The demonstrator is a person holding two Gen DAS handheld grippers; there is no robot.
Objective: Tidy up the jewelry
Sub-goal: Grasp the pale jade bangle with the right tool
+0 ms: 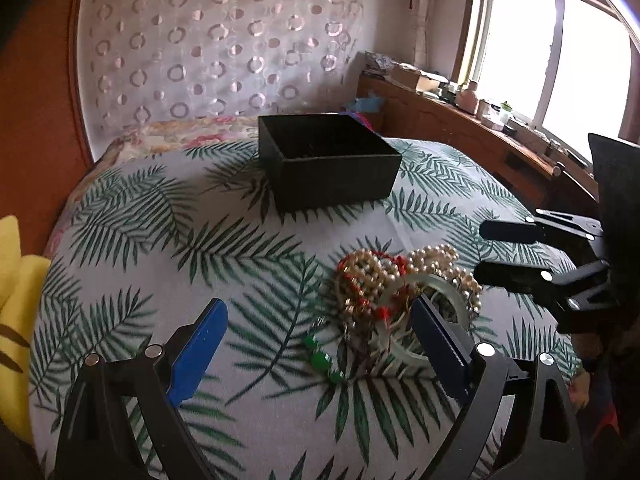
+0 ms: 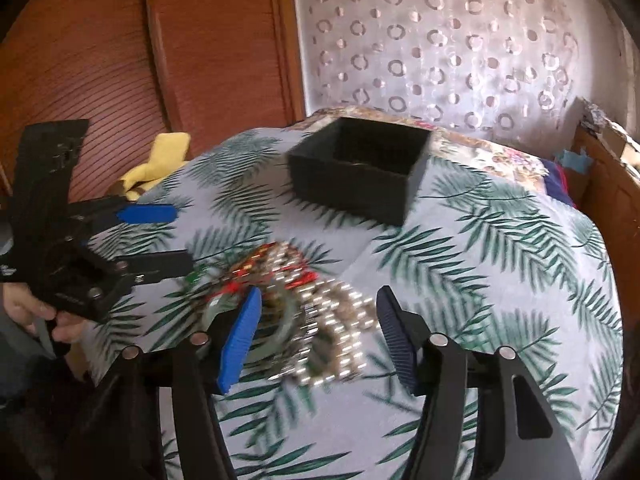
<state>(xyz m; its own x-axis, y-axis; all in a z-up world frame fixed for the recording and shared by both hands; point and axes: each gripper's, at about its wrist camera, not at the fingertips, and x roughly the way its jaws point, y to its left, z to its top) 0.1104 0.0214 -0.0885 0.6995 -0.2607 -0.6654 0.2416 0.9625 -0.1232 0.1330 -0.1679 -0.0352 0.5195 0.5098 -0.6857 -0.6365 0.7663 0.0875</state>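
A tangled heap of pearl-bead strands, red-threaded beads and chains [image 1: 400,288] lay on the leaf-printed bedspread [image 1: 160,216], nearer the camera than the open black square box [image 1: 328,160]. The heap had no clear long axis; its spread ran roughly across the left wrist view, the pale round pearls massed toward the right. A translucent pale bangle [image 1: 436,312], smooth and ring-shaped, lay flat in the heap's right part, and a short string of green faceted beads [image 1: 320,356] trailed out at the near left, running diagonally down to the right. The box, matte and straight-walled, stood apart from the heap, one corner turned toward the camera.

Left gripper [image 1: 320,344]: blue ribbed pads spread wide, released, straddling the heap's near edge with nothing pressed. Right gripper [image 2: 316,340]: pads parted above the pearls, gripping nothing; the right wrist view was blurred. A hand [image 2: 36,312] held the left gripper's handle.
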